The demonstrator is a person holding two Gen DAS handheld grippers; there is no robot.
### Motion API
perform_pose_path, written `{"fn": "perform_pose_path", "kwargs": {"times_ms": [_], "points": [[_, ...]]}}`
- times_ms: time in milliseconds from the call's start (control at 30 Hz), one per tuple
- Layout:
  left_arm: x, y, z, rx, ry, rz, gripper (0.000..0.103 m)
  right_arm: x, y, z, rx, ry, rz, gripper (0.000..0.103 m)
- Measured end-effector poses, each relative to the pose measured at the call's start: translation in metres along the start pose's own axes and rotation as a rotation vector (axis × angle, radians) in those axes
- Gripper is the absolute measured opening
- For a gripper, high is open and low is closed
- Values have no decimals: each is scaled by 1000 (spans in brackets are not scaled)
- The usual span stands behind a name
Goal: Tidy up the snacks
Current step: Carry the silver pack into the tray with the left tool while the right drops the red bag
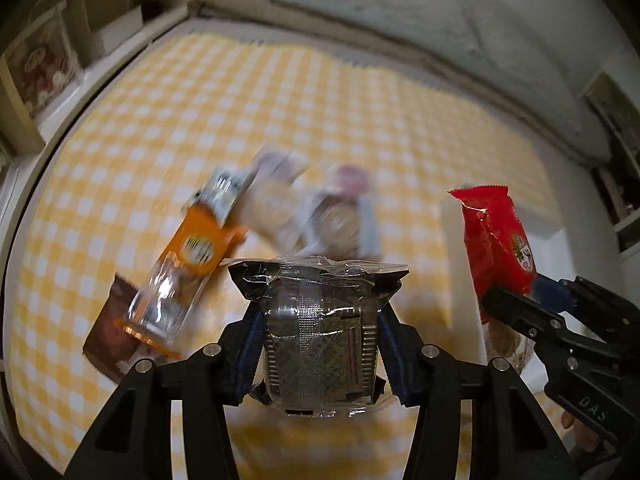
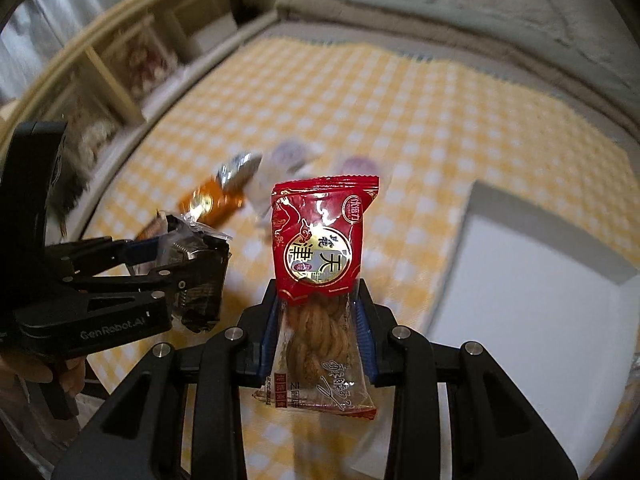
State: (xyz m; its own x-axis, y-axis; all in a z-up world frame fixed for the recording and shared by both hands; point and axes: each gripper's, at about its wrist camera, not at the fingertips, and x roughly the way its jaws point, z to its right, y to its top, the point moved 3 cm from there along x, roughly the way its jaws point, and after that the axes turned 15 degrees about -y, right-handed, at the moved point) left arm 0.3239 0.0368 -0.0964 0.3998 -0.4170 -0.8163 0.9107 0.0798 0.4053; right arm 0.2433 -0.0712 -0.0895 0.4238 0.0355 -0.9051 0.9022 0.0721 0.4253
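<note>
Two tools in view, one per hand; left tool clenched on a dark, silvery snack packet, blue pads pressing its two sides, packet upright between the fingers with its clear sealed top edge above the fingertips; right tool clenched on a red snack packet, red printed half sticking up past the fingertips, clear lower half showing a twisted brown pastry lodged between the blue pads.

Both packets lifted clear of the yellow-and-white checked cloth; seen from the left wrist, red packet off to the right of the dark one; seen from the right wrist, dark packet off to the left, level with the red one.

Left lying on the cloth beyond the tools, blurred: one orange packet with a clear end, resting partly over one brown packet; one silver-and-white packet touching the orange one's far end; two pale packets with purplish tops, side by side; five loose in all, as far as the blur allows.

One white box on the cloth, right of the red packet.
</note>
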Motion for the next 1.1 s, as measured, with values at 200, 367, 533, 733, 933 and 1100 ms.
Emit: {"fn": "perform_pose_path", "kwargs": {"times_ms": [200, 367, 533, 733, 933, 1100], "points": [[-16, 6, 34, 57, -47, 97, 51, -32, 7, 41, 93, -59, 100, 34], [-10, 12, 70, 104, -98, 121, 51, -46, 8, 84, 169, -112, 146, 34], [14, 17, 109, 152, -133, 106, 51, -53, 2, 134, 242, -185, 168, 34], [62, 28, 141, 166, -167, 46, 51, -50, -18, 199, 319, -291, 149, 34], [116, 47, 155, 168, -164, -15, 51, -35, -37, 255, 398, -358, 86, 34], [152, 54, 156, 144, -149, -67, 51, -20, -44, 281, 433, -374, 45, 34]]}}
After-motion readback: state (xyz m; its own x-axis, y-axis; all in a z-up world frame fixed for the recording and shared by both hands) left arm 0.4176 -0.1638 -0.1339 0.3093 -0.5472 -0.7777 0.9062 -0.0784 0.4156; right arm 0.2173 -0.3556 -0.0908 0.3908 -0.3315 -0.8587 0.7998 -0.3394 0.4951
